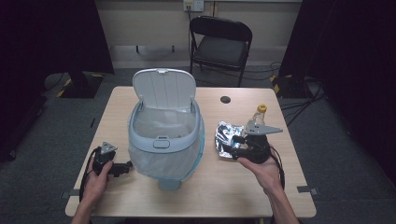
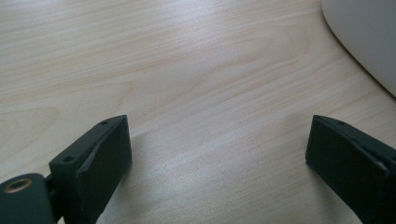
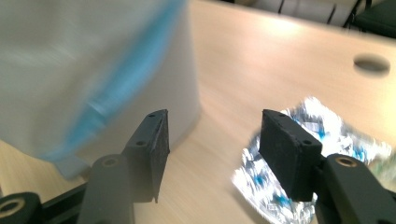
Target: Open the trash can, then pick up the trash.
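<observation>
1. Holding both tools low over the wooden table (image 1: pixel 219 186), I have my left gripper (image 1: pixel 122 168) resting near the front edge, its jaws spread wide with only bare wood between them, clasping nothing.
2. Just beside it stands the white bin (image 1: pixel 166 140), lined with a bag that has a blue edge; the bin's curved wall shows at the corner of the left gripper view.
3. My right gripper (image 3: pixel 212 149) points toward the bin, jaws parted and empty; the crumpled foil wrapper (image 3: pixel 327 140) lies flat on the table by one jaw, outside the gap rather than between the pads.
4. I judge the wrapper is what goes into the bin. The risk: foil lying flat gives the pads little to bite, so they may skid over it or push it away.
5. Behind my right hand (image 1: pixel 261 170) stands a small bottle (image 1: pixel 259 114) with a yellow cap; a careless sweep could knock it over.
6. Farther back, the bin lid (image 1: pixel 163 88) stands open; clipping it on the way in could drop it shut.
</observation>
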A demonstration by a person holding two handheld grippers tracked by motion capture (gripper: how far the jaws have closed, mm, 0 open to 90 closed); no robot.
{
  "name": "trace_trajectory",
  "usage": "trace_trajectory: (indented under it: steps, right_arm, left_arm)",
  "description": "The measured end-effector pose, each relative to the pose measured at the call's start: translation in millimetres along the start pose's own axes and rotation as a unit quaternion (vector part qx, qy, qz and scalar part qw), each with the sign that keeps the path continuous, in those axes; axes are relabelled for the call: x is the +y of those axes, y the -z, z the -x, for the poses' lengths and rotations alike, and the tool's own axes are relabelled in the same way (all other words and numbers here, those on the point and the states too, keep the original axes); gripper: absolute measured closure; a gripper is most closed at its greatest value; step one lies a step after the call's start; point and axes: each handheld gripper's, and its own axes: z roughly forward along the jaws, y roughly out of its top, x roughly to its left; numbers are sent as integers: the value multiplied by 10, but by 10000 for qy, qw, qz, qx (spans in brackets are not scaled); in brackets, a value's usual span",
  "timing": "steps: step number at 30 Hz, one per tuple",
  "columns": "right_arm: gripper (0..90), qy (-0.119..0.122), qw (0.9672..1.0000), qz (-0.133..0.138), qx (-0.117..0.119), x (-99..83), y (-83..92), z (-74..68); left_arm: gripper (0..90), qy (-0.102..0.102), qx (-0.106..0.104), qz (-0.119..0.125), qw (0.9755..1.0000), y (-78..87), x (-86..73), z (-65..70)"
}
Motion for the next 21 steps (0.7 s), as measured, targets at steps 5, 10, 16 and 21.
trace_trajectory:
  steps: [5, 10, 16, 21]
  right_arm:
    - [461, -233, 9990, -163, -334, -209, -126, 182]
    - [502, -489, 9959, -459, -613, -461, -295, 416]
    - [504, -478, 9920, -732, -909, -609, -468, 547]
    - [468, -408, 9906, -845, -998, -700, -545, 600]
  left_arm:
    - [66, 0, -2, -1, 10000, 0, 0, 0]
    - [65, 4, -27, 9, 10000, -2, 0, -2]
    - [65, 1, -28, 7, 10000, -2, 0, -3]
    - [65, 8, -28, 12, 10000, -2, 0, -2]
